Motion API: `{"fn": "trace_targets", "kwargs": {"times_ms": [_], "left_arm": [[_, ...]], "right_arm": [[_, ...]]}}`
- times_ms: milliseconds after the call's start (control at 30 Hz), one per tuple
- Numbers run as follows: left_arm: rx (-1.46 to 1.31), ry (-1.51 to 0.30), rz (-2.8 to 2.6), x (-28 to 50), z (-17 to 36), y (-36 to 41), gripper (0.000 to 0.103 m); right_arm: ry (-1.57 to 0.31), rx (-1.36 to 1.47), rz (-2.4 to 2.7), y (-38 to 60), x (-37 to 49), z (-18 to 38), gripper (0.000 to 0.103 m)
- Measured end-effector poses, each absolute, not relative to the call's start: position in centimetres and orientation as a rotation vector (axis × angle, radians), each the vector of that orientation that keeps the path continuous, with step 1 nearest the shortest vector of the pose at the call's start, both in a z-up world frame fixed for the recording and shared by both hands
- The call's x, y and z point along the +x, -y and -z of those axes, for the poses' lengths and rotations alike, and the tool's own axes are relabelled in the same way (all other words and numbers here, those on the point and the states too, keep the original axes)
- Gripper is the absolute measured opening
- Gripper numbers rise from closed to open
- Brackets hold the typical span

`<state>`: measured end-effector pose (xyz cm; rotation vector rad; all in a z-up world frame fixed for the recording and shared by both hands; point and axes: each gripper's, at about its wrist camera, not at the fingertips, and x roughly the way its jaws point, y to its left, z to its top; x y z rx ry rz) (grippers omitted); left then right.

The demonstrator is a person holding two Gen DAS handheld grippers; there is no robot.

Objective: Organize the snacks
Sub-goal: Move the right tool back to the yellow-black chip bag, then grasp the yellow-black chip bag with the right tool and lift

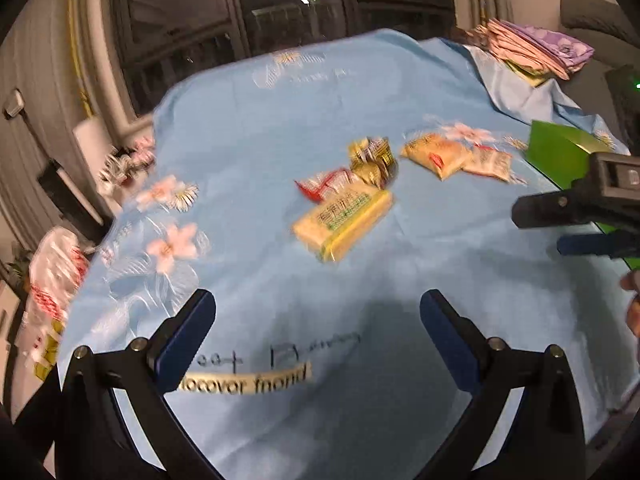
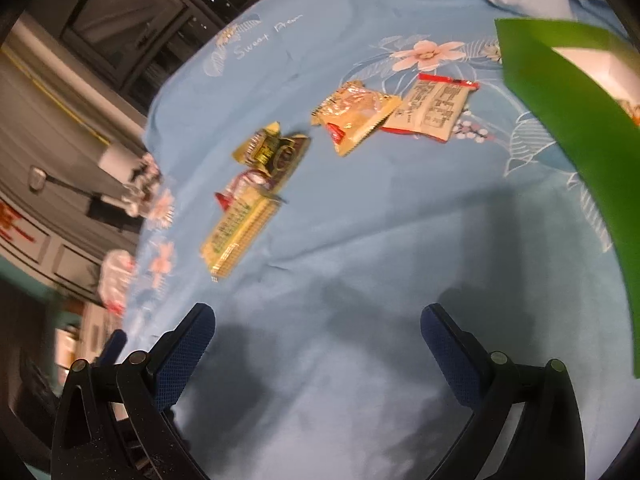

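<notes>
Snacks (image 2: 304,152) scattered mid-cloth (image 2: 360,240), ahead and left of right gripper (image 2: 318,344) | cracker pack (image 2: 236,232) nearest, lying diagonally | both grippers wide, empty; left gripper (image 1: 318,328) similarly near | green box (image 2: 580,152) right.

Five snack packets lie on one blue floral tablecloth (image 2: 360,220): one yellow biscuit pack (image 2: 238,234), one red-and-white wrapper (image 2: 240,184) partly beneath it, one gold-and-black packet (image 2: 276,152), one orange packet (image 2: 356,116), one white-and-red sachet (image 2: 434,106). One green box (image 2: 568,120) stands alongside.
</notes>
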<state>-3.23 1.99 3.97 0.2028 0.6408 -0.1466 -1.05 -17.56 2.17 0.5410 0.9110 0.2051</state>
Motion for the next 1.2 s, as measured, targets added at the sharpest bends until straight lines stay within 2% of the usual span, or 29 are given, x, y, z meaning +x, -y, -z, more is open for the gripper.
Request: {"fn": "trace_targets", "kwargs": {"times_ms": [167,333,400,600,733,800,933,967,1033,1200], "left_arm": [[0.129,-0.631,0.134,-4.1,-5.6,-3.5,0.102],[-0.187,-0.642,0.099,-3.0,-7.2,-7.5,0.103],[-0.219,-0.652,0.034,-2.4,-7.3,-8.4,0.103],[-0.053,-0.730,-0.140,-0.7,-6.0,-8.4,0.102],[0.017,-0.720,-0.166,-0.8,-5.9,-7.8,0.102],[-0.023,-0.722,-0.188,-0.3,-5.6,-8.1,0.102],[-0.131,-0.831,-0.163,0.9,-4.7,-8.8,0.102],[-0.126,-0.833,-0.161,1.1,-5.0,-8.7,0.102],[-0.070,-0.806,-0.167,0.7,-5.4,-8.0,0.102],[-0.039,-0.826,-0.185,0.9,-5.0,-8.3,0.102]], "right_arm": [[-0.901,0.470,-0.152,16.9,-1.5,-2.2,0.103],[-0.734,0.378,-0.239,15.1,-1.5,-5.4,0.103],[-0.720,0.364,-0.269,14.3,0.2,-6.4,0.103],[-0.829,0.437,-0.319,12.1,9.5,-6.5,0.103],[-0.879,0.339,-0.221,9.7,14.7,-5.6,0.102],[-0.907,0.290,-0.172,8.8,16.7,-4.8,0.093],[-0.983,0.212,-0.120,7.5,18.8,-3.2,0.054],[-1.001,0.172,-0.100,7.2,19.1,-2.8,0.047],[-1.022,0.099,-0.056,6.8,19.3,-2.4,0.035],[-0.911,0.224,-0.173,8.8,16.3,-4.2,0.009]]}}
